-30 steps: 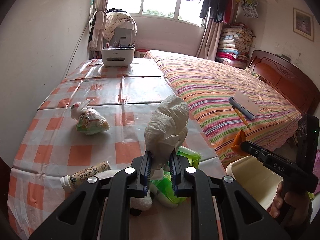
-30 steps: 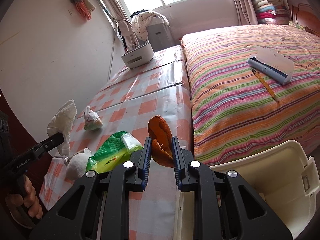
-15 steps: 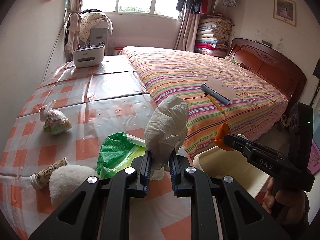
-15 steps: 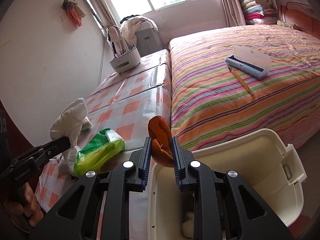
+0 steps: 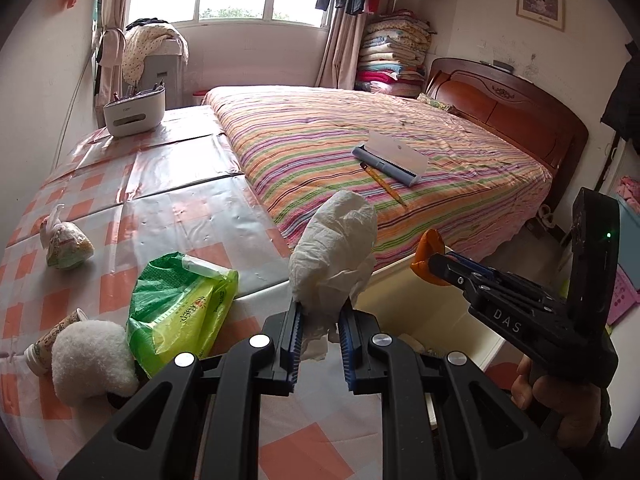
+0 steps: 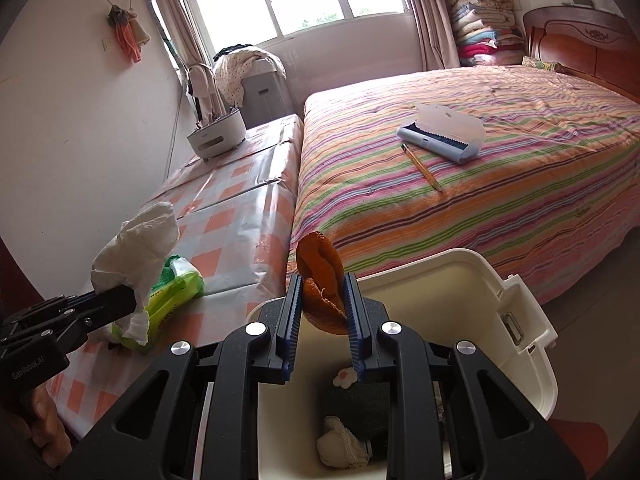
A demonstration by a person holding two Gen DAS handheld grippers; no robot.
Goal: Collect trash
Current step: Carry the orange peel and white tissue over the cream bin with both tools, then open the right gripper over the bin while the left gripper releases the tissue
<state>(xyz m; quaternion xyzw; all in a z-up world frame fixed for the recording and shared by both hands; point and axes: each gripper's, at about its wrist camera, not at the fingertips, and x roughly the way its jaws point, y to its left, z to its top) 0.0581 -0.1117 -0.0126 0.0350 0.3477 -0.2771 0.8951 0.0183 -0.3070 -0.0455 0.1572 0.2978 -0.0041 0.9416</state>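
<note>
Over white bin (image 6: 516, 300), right gripper (image 6: 323, 304) angled down, clamped on orange peel (image 6: 320, 276), left gripper (image 5: 318, 320) beside, clamped on tissue wad (image 5: 334, 248)

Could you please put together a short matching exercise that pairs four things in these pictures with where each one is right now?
Things
1. crumpled white tissue
2. orange peel
3. green packet
4. pencil

Places
A. lying on the striped bed
B. clamped in the right tool, above the cream bin
C. lying on the checked tablecloth
D. clamped in the left tool

Pairs: 1-D, 2-B, 3-C, 4-A
</note>
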